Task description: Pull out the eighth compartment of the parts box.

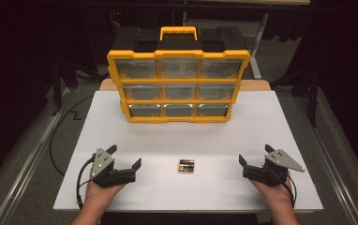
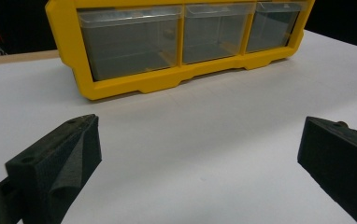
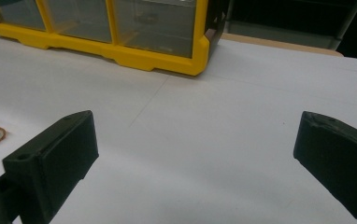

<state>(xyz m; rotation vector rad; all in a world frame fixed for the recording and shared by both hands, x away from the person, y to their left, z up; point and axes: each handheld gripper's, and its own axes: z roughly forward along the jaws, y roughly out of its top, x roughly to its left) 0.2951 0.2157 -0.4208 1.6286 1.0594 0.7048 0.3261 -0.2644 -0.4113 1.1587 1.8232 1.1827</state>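
Two small cylindrical batteries, black with copper ends, lie side by side on the smooth white table, midway between the left gripper and right gripper. Both grippers' blocky black jaws gape wide, empty. A yellow plastic drawer cabinet with clear drawers stands beyond.

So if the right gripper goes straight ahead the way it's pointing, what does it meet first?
Probably nothing on the white board: the open right gripper aims just past the yellow organizer's corner, though depth is unclear.

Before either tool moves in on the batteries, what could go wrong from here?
The batteries lie side by side and touching, so a pinch by the right tool or left tool may roll one away. The organizer has its clear drawers all shut; tugging one may slide the whole case on the white board.
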